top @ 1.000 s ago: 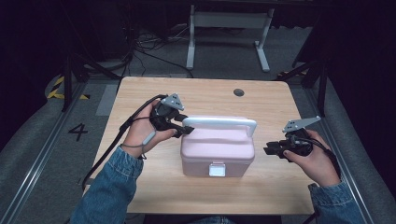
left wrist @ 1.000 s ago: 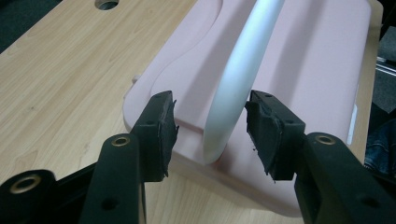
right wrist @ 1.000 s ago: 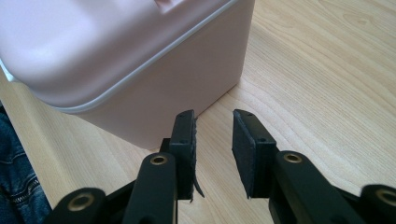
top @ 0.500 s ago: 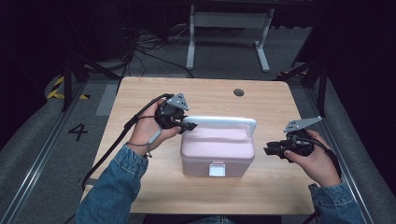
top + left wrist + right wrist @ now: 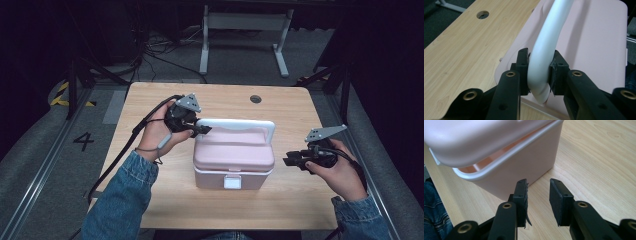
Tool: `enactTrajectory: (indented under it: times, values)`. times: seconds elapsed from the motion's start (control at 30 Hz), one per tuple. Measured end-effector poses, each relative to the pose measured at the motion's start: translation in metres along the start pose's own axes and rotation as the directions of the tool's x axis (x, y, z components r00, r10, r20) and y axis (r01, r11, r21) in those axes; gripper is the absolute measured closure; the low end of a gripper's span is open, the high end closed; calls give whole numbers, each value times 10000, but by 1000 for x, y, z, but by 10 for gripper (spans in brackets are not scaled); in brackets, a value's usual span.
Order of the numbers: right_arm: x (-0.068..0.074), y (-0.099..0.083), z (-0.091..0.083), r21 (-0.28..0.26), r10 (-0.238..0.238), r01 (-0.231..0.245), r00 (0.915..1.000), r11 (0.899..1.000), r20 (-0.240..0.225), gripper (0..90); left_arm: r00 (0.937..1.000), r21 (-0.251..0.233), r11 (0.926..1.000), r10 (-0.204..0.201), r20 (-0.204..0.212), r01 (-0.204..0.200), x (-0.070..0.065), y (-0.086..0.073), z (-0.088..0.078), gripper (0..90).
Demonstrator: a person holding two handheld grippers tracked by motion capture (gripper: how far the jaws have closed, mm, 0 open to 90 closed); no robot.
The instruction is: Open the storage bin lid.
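- Pale wood runs under everything: the tabletop (image 5: pixel 150 200) carries one pink box (image 5: pixel 233 167) near its middle, and the person's two hands come in from the near edge.
- The left claw (image 5: pixel 202 129) is clenched on the box's white handle (image 5: pixel 235 123), right at the handle's left bend; in the left gripper view the pads (image 5: pixel 522 62) press that bend from both sides, with the pink lid (image 5: pixel 594 37) stretching away beyond them.
- Compared with a second ago the hand has drawn in a little toward the box and the handle stands a touch more upright, though the shift is small.
- In the right gripper view the lid has parted from the body (image 5: pixel 524 170) along the near edge, a dark gap showing the inside wall. I read that as the lift starting to open the box instead of carrying it; the front latch (image 5: pixel 233 183) looks undone, but I cannot be sure.
- The right claw (image 5: pixel 291 161) is released and grasps nothing, hanging just beside the box's right wall, jaws parted and pointing at it, low over the wood.
- My guess is it waits to steady the body.
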State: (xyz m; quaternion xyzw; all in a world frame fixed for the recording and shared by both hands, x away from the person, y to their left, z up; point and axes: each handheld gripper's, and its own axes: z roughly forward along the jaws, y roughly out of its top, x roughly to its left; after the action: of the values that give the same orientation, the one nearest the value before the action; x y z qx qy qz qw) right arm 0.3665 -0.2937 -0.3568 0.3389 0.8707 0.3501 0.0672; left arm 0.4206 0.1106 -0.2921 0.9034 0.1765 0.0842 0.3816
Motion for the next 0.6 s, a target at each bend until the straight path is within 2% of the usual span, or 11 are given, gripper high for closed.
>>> enactTrajectory:
  times: [0.17,0.4,0.6]
  values:
    - [3,2,-6,-123,-98,99,9999,9999,67,675,9987,-250,9987,-449,244,455,6,2,-3,740]
    - [10,5,-14,-344,-326,328,9994,9989,80,633,9975,-355,9972,-653,252,662,11,6,-5,738]
    - [16,9,-20,-513,-597,608,9980,9968,223,581,9941,-499,9932,-1034,338,1050,15,8,-5,735]
